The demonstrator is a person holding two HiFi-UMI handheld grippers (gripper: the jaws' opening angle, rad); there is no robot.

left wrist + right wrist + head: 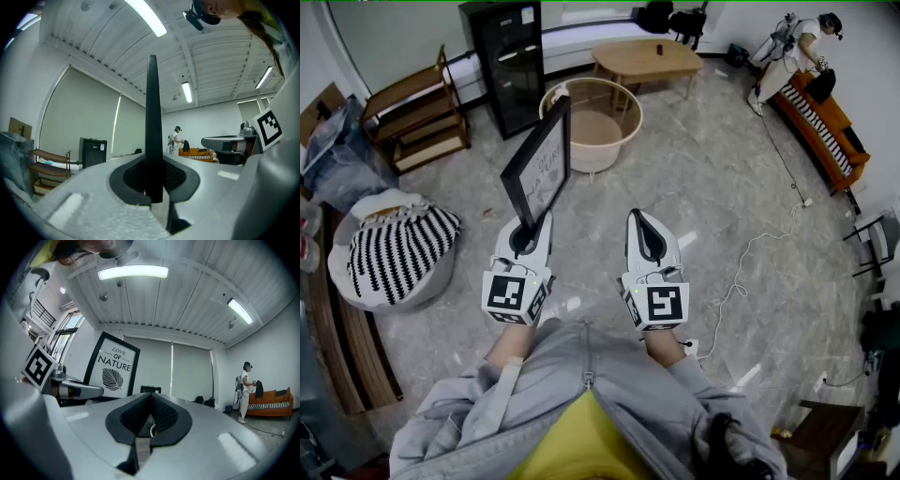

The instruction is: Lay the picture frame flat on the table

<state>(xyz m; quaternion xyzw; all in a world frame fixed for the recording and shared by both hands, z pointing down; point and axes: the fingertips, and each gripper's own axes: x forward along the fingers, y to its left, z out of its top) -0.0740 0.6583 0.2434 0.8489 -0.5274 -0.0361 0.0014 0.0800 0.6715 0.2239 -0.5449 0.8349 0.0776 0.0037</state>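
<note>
**Left gripper clamped on frame, right gripper shut and empty**

- My left gripper (528,225) is clenched on the bottom edge of the picture frame (539,169). The jaws stand only slightly apart, with the pads pressing both faces of the frame.
- In the left gripper view the picture frame (152,117) is edge-on, a thin dark bar rising straight up out of the jaws.
- My right gripper (642,220) is fully closed, tips together, with nothing between them. It touches nothing.
- The frame is in the air, on my side of the round table (617,139). It stands upright and leans a little. In the head view its top corner overlaps the table's left rim. It isn't resting on the table.
- Both grippers are on my side of the round table, side by side and apart. The left one is below the table's left edge and the right one below its right edge.
- From the right gripper view the picture frame (112,369) shows its front, a black border around a white print with "LOVE OF NATURE" and a leaf.
- The floor (722,187) around the round table is grey marble-look tile.
</note>
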